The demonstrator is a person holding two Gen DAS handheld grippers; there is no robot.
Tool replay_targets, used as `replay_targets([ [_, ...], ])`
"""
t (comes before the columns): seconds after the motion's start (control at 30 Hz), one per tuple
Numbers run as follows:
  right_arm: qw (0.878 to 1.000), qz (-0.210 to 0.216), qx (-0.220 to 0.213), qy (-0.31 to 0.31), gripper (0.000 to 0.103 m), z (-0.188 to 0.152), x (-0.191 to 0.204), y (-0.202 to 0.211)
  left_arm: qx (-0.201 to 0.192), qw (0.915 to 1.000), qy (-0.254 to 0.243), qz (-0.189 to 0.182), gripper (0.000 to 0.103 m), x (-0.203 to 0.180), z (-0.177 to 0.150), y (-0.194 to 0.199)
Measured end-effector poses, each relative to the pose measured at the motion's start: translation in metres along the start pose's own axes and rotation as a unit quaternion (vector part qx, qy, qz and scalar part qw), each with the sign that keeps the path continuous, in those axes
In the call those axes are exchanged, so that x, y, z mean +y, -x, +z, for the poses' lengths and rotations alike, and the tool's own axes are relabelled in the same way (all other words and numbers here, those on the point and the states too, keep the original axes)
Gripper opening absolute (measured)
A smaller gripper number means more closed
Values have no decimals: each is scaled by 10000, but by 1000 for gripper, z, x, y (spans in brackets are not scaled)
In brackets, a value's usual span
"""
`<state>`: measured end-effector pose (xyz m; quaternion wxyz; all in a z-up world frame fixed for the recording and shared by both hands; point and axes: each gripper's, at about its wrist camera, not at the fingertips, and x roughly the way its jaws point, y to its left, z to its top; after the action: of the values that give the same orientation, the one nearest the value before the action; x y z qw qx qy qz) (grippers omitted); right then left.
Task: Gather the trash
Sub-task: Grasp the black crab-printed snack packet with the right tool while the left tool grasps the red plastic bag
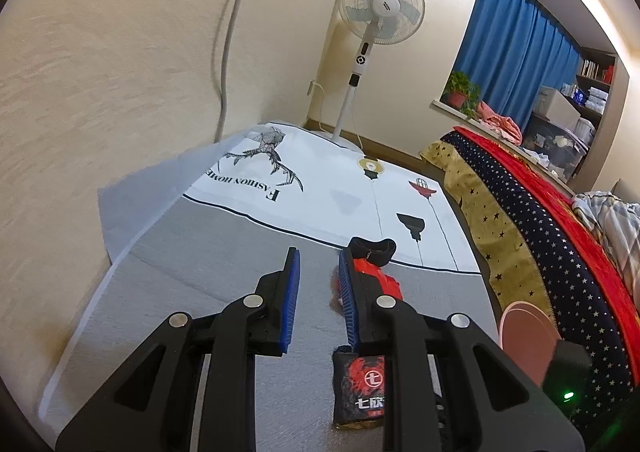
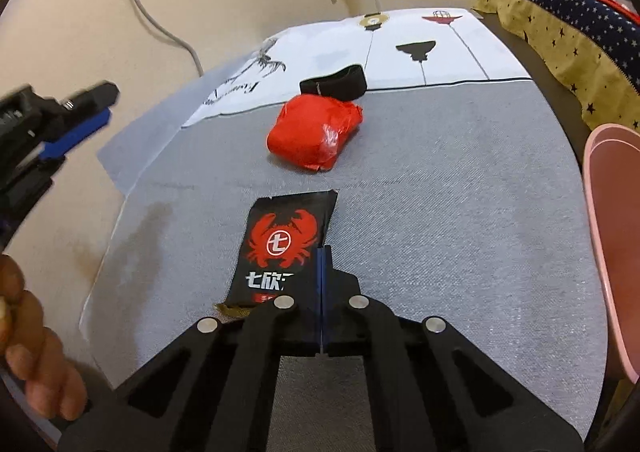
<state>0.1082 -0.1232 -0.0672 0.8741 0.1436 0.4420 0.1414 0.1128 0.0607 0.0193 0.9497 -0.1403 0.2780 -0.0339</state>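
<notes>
Black linkage arms fill the bottom of the right wrist view, and the right gripper at lower centre has its blue pads pressed flat together with nothing visible between them. Its tips sit at the right edge of a black wrapper printed with a red crab, which lies flat on the grey tablecloth; whether the tips touch it is unclear. Above it, near the frame's centre, rests a crumpled red packet, and just beyond that a black band. A pink bin curves along the right edge. At the left edge the left gripper hovers, with a hand at lower left.

From the left wrist view, the left gripper stands partly apart and empty, its right finger covering part of the red packet, the black wrapper showing below.
</notes>
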Motion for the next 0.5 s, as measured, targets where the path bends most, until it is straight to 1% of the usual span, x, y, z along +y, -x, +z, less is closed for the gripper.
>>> replay_targets([
  [0.17, 9994, -171, -287, -114, 0, 9, -17, 20, 104, 9999, 26, 11, 20, -2, -5, -13],
  [0.27, 9980, -502, -349, -184, 0, 12, -33, 26, 193, 9998, -15, -10, 20, -7, -9, -24],
  [0.4, 9952, -807, -423, -366, 0, 14, -54, 31, 314, 9995, -76, -51, 20, -14, -14, -38],
  [0.5, 9932, -950, -478, -472, 0, 16, -68, 35, 410, 9991, -103, -87, 20, -22, -18, -49],
])
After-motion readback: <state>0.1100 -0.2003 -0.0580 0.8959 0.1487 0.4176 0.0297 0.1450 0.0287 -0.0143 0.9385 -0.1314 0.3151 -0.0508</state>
